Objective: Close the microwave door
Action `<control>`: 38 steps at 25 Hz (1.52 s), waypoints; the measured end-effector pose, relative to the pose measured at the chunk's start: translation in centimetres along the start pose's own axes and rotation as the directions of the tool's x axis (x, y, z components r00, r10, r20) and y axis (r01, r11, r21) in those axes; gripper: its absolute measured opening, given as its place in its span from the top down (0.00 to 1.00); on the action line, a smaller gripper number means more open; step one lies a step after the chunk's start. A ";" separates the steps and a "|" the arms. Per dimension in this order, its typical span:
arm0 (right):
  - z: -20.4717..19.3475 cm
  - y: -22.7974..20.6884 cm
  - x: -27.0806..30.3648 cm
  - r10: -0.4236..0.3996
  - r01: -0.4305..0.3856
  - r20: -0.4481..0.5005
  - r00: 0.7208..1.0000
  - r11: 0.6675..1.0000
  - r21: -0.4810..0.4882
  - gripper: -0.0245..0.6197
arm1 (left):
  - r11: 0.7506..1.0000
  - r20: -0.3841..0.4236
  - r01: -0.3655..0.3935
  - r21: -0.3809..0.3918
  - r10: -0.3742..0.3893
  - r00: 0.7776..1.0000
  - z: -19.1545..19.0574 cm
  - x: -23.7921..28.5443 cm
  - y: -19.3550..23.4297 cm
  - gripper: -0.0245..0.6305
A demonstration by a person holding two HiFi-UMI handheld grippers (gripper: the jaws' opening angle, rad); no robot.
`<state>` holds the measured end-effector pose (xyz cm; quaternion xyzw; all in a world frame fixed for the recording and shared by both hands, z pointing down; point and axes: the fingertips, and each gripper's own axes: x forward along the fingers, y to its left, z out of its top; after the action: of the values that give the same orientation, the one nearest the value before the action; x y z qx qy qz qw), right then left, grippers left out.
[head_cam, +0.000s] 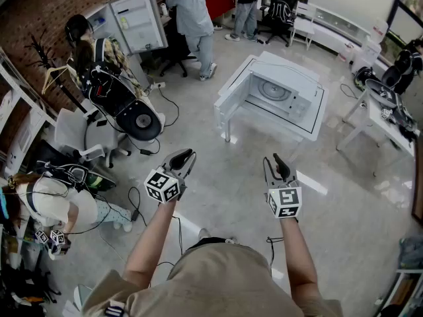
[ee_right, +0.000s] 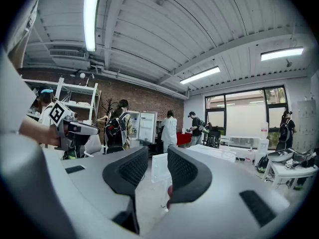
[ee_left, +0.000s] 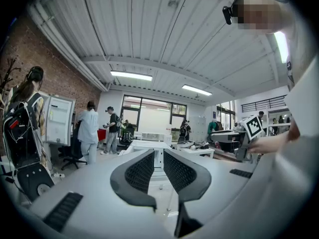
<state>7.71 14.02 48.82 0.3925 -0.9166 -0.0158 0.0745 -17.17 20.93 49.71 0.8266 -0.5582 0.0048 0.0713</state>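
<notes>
The white microwave (head_cam: 281, 92) stands on a low white table (head_cam: 228, 121) in the middle of the floor. Its door (head_cam: 232, 84) is swung open to the left, and the round turntable shows inside. Both grippers hang in the air well short of it, pointing towards it. My left gripper (head_cam: 187, 156) has its jaws almost together with nothing between them (ee_left: 159, 153). My right gripper (head_cam: 275, 165) keeps a narrow gap that holds nothing (ee_right: 158, 151). Between its jaws the white open door (ee_right: 158, 169) shows in the distance.
People stand and sit around the room: one at a white fridge (head_cam: 135, 22) with its door open, one seated at the left (head_cam: 46, 207). Office chairs and cables (head_cam: 168, 104) lie at the left. A white desk (head_cam: 377, 111) stands at the right.
</notes>
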 end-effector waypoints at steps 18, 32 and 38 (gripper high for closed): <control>-0.6 0.1 1.9 0.116 -0.118 0.030 0.993 0.991 0.069 0.74 | 0.999 0.036 -0.038 -0.012 0.039 0.999 0.0 1.8 -1.7 0.89; 1.0 3.8 14.8 0.154 -0.154 0.006 0.988 0.986 0.069 0.72 | 1.000 0.032 0.019 -0.014 -0.019 0.999 0.0 7.2 10.1 0.86; 1.0 3.3 22.4 0.100 -0.096 -0.033 0.994 0.990 0.107 0.72 | 0.994 0.006 0.085 -0.062 -0.085 0.996 0.1 11.4 17.3 0.86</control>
<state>-10.06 0.11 50.94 0.3505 -0.9328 0.0436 0.0721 -28.91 4.08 52.52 0.8471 -0.5224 -0.0170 0.0962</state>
